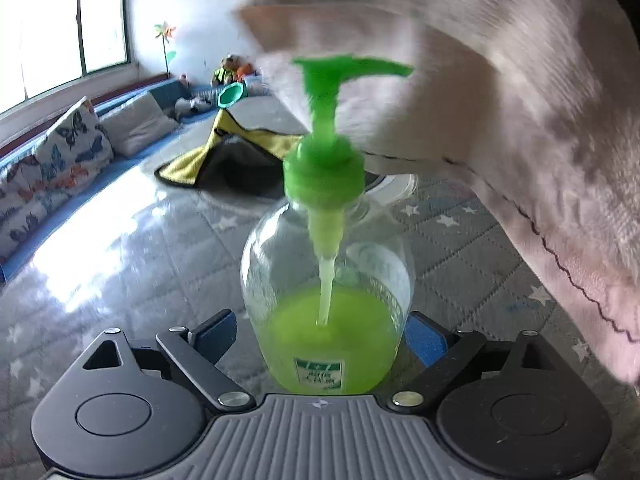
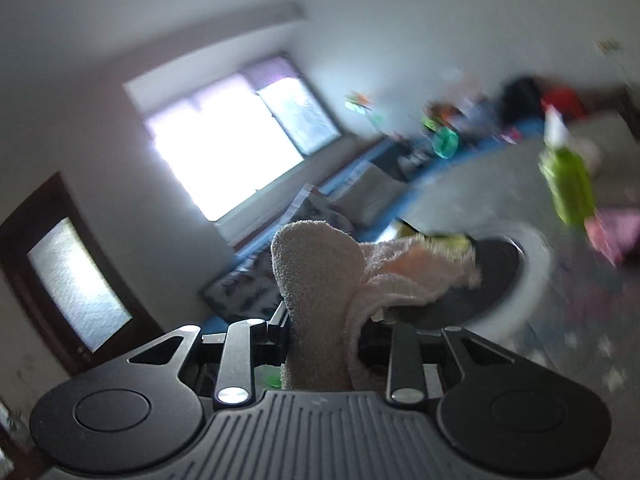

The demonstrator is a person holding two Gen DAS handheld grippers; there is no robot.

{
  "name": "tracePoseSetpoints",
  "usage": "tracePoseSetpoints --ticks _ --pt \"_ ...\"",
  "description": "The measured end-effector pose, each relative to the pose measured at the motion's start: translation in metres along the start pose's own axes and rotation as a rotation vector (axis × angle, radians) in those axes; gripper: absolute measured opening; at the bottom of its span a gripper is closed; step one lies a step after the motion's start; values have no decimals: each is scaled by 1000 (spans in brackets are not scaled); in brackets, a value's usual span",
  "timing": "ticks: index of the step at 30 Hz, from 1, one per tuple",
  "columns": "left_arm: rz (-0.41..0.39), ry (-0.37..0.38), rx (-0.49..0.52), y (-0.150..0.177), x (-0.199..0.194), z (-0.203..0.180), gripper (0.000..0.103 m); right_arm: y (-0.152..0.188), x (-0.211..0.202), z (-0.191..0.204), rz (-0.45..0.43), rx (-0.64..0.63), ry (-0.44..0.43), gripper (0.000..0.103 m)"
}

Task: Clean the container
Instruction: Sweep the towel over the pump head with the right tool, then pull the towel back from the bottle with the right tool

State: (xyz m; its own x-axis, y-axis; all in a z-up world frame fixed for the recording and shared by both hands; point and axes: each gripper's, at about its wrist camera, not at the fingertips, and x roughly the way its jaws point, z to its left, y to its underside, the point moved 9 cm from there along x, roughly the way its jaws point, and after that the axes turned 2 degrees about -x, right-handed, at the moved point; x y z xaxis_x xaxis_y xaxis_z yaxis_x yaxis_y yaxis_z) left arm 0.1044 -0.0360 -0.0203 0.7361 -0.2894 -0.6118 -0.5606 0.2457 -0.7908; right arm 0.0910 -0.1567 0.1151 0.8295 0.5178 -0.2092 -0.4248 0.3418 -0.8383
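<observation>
My left gripper (image 1: 326, 340) is shut on a clear soap bottle (image 1: 326, 288) with a green pump head (image 1: 340, 68) and green liquid in its lower half; it stands upright between the blue pads. A pale pink towel (image 1: 500, 100) hangs blurred over the pump from the upper right. In the right wrist view my right gripper (image 2: 320, 340) is shut on the same pink towel (image 2: 316, 276), bunched between the jaws. A round white container with a dark inside (image 2: 532, 276) lies beyond the towel, tilted and blurred.
A yellow and black cloth (image 1: 224, 156) lies on the grey star-patterned mat (image 1: 120, 260). Butterfly cushions (image 1: 52, 168) line the left wall under the window. A green spray bottle (image 2: 566, 176) and a pink item (image 2: 612, 232) stand at the right.
</observation>
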Motion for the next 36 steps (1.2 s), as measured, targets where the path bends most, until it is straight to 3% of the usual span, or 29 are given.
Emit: tracePoseSetpoints --ticks 6,10,18,21,26,30,36 --pt "-31 1 43 -13 1 -2 87 22 32 31 118 -168 25 30" --pt "-41 2 52 -12 1 -3 86 37 34 29 133 -203 57 30" --pt "-40 9 45 -12 3 -3 87 30 18 -19 114 5 69 30" --pt "-34 12 48 -12 1 -4 87 40 23 -54 130 82 135 30" --pt "-28 13 58 -12 1 -3 88 84 40 -92 244 71 260 30" --pt "-19 5 77 -15 5 -5 91 110 37 -97 293 69 278 36" --pt "6 25 34 -11 6 -4 90 115 27 -94 292 48 284 40"
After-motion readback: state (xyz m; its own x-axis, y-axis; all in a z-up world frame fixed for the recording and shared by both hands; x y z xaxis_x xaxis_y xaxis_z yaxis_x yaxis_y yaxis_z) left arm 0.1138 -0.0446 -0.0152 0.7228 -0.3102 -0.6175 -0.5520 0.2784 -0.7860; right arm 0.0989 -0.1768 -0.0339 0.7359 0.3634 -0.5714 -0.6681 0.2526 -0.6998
